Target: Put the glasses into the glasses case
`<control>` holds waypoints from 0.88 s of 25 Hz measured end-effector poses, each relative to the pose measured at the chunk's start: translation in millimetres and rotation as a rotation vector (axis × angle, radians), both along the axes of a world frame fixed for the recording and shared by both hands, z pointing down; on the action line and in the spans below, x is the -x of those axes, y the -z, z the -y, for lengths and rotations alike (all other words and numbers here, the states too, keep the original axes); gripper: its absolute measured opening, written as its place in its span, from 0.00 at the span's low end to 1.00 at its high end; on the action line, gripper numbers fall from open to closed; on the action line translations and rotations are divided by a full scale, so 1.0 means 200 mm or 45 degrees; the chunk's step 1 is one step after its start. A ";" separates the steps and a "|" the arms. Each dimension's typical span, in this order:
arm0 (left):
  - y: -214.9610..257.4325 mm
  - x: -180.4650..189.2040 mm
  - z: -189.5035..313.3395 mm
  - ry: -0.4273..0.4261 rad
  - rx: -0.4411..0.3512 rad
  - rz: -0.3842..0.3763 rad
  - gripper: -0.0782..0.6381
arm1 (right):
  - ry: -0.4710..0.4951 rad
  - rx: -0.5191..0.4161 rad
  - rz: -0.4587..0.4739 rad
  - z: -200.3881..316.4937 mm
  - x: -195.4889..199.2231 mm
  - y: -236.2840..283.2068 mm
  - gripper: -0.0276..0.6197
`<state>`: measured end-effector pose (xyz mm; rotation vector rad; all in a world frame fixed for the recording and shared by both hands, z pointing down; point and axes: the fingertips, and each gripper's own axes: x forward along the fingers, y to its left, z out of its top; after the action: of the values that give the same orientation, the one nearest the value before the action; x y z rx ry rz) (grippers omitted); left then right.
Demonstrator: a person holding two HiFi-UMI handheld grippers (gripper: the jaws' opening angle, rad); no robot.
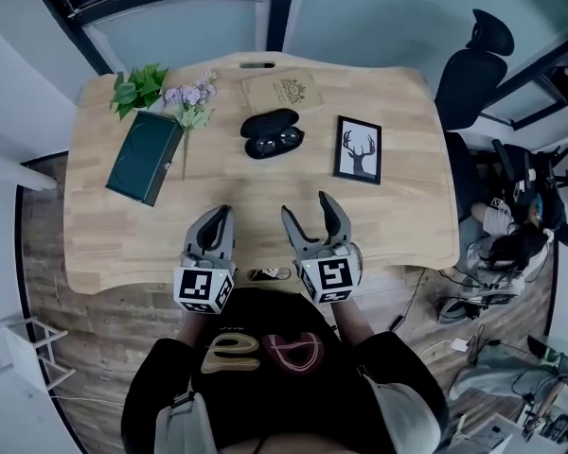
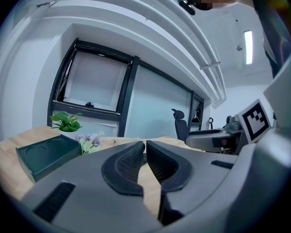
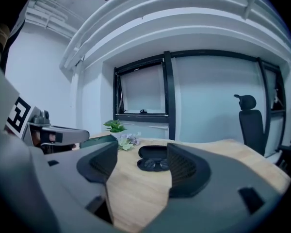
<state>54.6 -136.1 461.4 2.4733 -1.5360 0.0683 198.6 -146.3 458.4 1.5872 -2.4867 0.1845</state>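
Head view shows the glasses (image 1: 276,142) lying in the open glasses case (image 1: 268,119) at the middle of the table (image 1: 265,201), well apart from both grippers. On the left gripper (image 1: 219,218) the jaws meet; on the right gripper (image 1: 306,208) they stand spread, both empty.

Black glasses case (image 1: 268,121) lies open on the table (image 1: 398,206), dark glasses (image 1: 276,142) resting inside.
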 end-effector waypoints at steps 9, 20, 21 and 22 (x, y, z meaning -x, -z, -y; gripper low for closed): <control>0.02 -0.04 -0.05 -0.068 -0.013 -0.009 0.15 | 0.120 0.051 0.066 -0.09 0.12 -0.03 0.49; 0.01 -0.08 -0.09 -0.098 0.005 -0.021 0.15 | 0.078 -0.002 -0.007 -0.11 0.13 -0.02 0.11; 0.01 -0.08 -0.09 -0.099 0.001 -0.021 0.15 | 0.064 -0.016 -0.010 -0.11 0.13 -0.01 0.09; 0.02 -0.08 -0.09 -0.099 -0.003 -0.022 0.15 | 0.049 -0.032 -0.015 -0.10 0.12 0.00 0.07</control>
<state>69.9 -118.1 458.2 2.5285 -1.4333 0.0587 174.3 -125.7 458.3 1.5442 -2.5180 0.1391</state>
